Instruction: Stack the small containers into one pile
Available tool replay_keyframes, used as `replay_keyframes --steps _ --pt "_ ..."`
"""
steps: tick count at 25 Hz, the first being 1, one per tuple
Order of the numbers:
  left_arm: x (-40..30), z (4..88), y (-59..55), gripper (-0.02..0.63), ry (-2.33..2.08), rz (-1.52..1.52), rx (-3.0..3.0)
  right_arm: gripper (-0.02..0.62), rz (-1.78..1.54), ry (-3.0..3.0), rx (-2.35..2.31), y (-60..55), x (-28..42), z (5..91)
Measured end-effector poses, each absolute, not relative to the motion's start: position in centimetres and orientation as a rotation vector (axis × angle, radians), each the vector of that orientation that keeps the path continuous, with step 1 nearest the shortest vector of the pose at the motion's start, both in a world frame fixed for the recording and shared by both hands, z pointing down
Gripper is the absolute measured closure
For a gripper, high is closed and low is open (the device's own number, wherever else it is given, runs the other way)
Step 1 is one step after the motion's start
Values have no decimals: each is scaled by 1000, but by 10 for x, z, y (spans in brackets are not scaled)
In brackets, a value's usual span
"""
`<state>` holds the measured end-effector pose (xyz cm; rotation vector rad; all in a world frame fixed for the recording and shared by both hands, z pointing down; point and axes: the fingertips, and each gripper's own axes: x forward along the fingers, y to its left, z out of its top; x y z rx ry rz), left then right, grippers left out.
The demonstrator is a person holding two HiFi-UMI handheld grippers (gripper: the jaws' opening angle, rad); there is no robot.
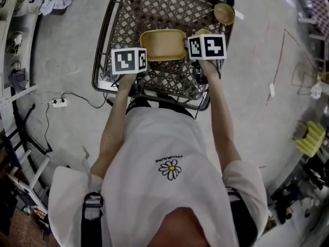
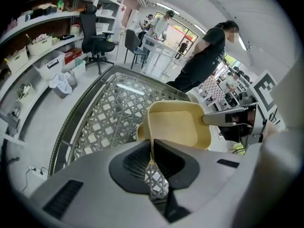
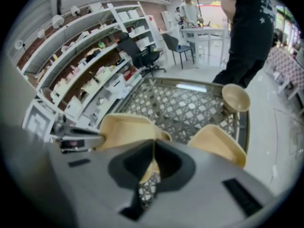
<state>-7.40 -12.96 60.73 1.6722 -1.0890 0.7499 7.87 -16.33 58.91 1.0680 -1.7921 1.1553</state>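
Head view: hand-held grippers (image 1: 139, 59) (image 1: 195, 46) pinching container (image 1: 163, 44)

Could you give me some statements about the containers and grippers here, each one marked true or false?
1. The left gripper and the right gripper both pinch the rim of the rectangular container. True.
2. The round bowl lies inside that container. False: it stands apart, at the table's far corner.
3. The table has a lattice top. True.
4. The rectangular container is filled. False: it is empty.
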Motion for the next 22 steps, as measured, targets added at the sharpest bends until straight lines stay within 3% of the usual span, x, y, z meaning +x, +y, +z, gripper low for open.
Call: replay_keyframes --steps 22 --pt "-67 670 -121 560 -1031 848 1510 560 1254 -1672 984 -154 88 665"
